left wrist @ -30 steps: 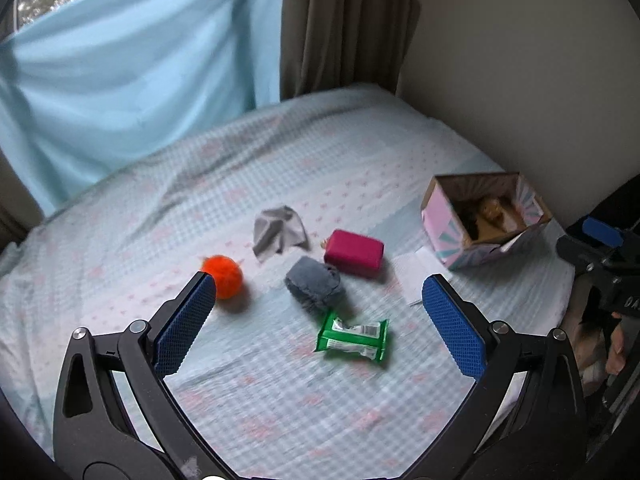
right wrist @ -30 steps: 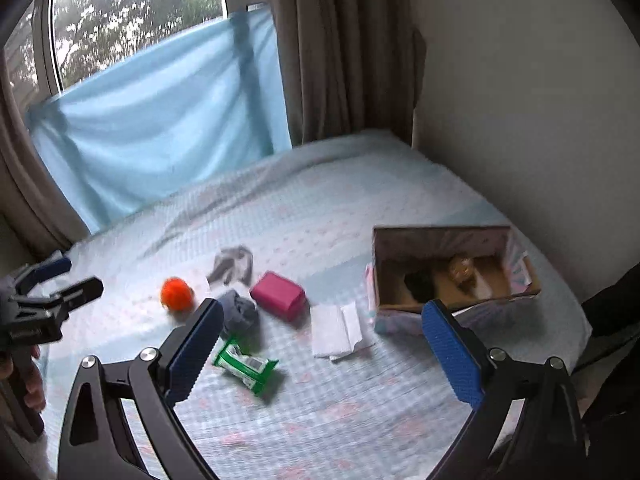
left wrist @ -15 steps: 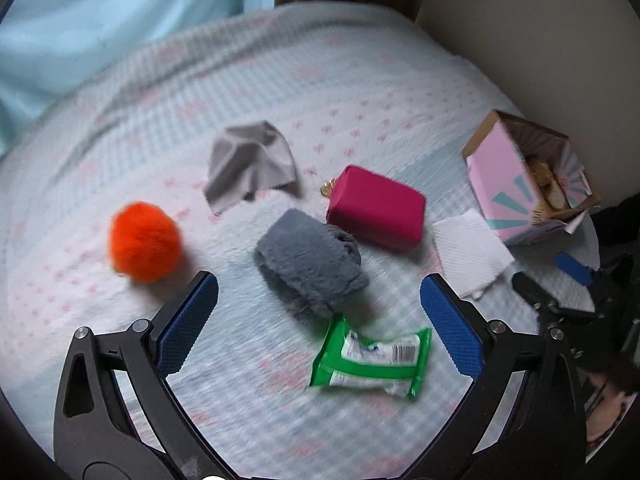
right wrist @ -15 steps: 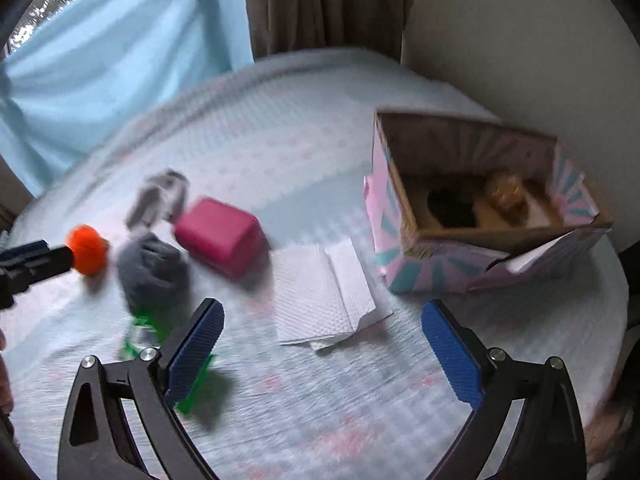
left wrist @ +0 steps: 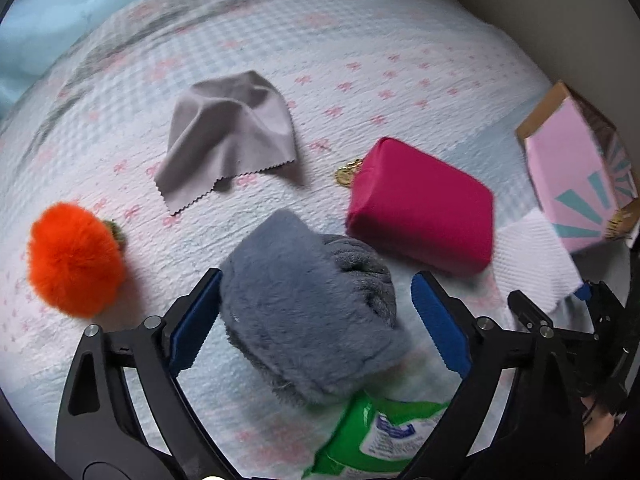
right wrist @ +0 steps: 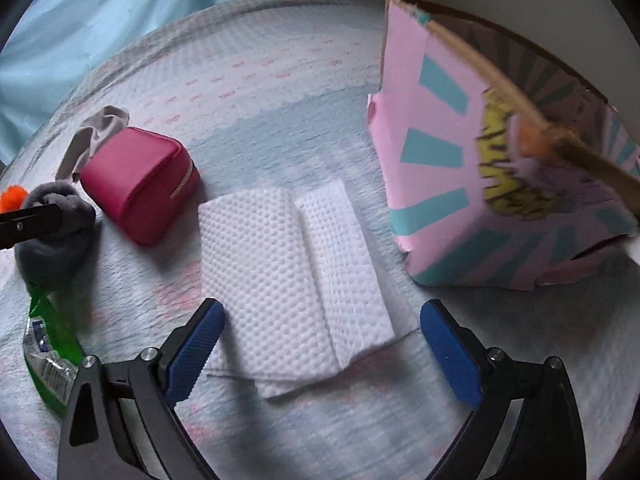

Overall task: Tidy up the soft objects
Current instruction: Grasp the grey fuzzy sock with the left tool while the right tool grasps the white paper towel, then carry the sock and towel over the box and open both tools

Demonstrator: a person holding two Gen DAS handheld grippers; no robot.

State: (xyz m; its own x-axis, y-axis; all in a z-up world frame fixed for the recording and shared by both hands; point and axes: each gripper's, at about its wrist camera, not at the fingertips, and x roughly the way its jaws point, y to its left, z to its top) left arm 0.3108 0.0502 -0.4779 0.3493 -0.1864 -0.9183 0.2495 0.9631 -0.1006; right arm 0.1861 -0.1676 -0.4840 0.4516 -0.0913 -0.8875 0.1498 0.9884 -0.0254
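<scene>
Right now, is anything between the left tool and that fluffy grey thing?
Nothing visible. The left tool is open, and the grey plush already sits between its blue pads, the left pad apparently touching it.

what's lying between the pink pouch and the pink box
A folded white paper towel lies on the bedspread between the pink pouch and the pink box. The right wrist view shows it best, just ahead of the right gripper.

Light: soft, even daylight.
Shadows: faint, under the pouch [right wrist: 138, 184] and paper towel [right wrist: 294, 280].
Blur: box [right wrist: 504, 184] smeared by motion.
Edges: strong fisheye bending, dark corners.
</scene>
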